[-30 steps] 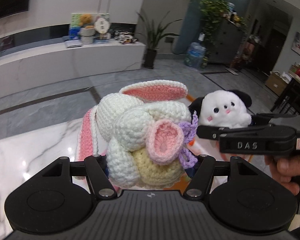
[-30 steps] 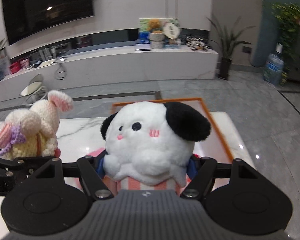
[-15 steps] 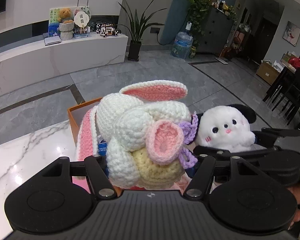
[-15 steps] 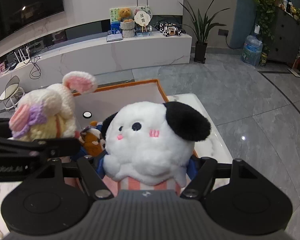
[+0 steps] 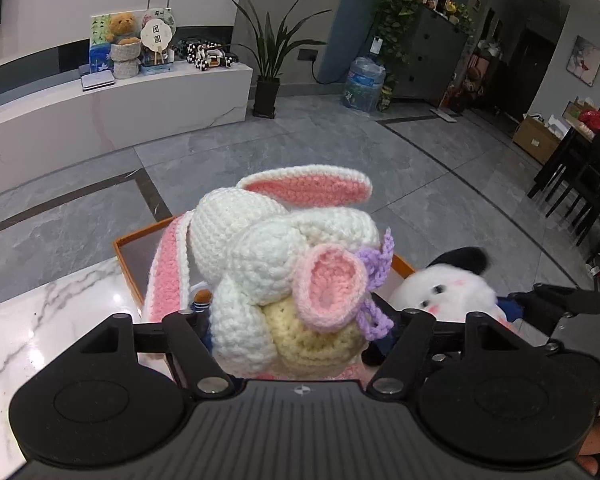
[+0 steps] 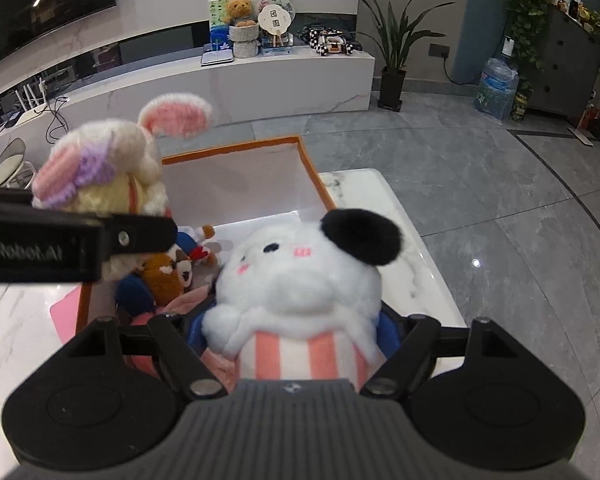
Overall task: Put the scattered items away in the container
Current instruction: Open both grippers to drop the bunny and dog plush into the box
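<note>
My left gripper [image 5: 296, 320] is shut on a crocheted white and yellow bunny [image 5: 284, 264] with pink ears, held above the orange-rimmed box [image 5: 120, 245]. The bunny also shows in the right wrist view [image 6: 112, 168]. My right gripper [image 6: 296, 320] is shut on a white plush dog [image 6: 304, 280] with a black ear and pink-striped body, over the box [image 6: 312, 168]. The dog also shows in the left wrist view [image 5: 448, 292]. Several small plush toys [image 6: 172, 272] lie inside the box. The fingertips of both grippers are hidden by the toys.
The box stands on a white marble table [image 6: 404, 248] whose right edge drops to a grey tiled floor [image 6: 500, 200]. A pink flat item [image 6: 66, 312] lies on the table left of the box. A white TV bench [image 6: 260, 76] stands far behind.
Both grippers have moved forward with their toys, from short of the box to over it. The dog has tilted and sunk lower toward the box.
</note>
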The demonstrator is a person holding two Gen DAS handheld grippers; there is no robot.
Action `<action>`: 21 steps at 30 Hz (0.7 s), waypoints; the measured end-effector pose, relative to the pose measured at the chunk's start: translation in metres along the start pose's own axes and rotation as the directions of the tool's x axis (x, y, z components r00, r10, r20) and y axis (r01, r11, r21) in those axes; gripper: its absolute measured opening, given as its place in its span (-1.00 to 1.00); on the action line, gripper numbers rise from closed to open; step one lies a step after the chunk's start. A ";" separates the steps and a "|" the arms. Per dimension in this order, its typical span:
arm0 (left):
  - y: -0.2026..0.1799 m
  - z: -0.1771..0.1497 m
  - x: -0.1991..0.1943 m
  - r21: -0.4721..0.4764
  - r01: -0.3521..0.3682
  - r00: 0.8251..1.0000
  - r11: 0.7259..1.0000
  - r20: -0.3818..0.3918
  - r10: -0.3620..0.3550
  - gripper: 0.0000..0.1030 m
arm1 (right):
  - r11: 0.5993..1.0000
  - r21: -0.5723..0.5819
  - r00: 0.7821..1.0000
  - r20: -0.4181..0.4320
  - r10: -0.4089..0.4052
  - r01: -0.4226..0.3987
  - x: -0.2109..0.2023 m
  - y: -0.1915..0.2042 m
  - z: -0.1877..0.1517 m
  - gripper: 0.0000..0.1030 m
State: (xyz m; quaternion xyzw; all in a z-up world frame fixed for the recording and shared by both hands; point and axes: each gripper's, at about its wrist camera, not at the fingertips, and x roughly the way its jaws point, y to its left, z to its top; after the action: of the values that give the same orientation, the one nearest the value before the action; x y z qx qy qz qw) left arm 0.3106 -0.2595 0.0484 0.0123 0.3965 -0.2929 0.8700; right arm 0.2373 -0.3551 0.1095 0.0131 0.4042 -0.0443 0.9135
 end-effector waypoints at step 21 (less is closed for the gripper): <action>0.048 -0.027 -0.084 -0.122 -0.044 0.993 0.992 0.102 0.056 0.73 | 0.991 -0.030 0.985 0.115 0.130 -0.128 -0.033 0.021 0.004 0.51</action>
State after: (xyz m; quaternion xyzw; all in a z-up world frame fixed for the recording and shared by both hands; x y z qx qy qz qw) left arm 0.2736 -0.1712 0.0780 -0.0452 0.3665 -0.2471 0.8959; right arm 0.2198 -0.3320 0.1362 0.0262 0.3490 0.0189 0.9366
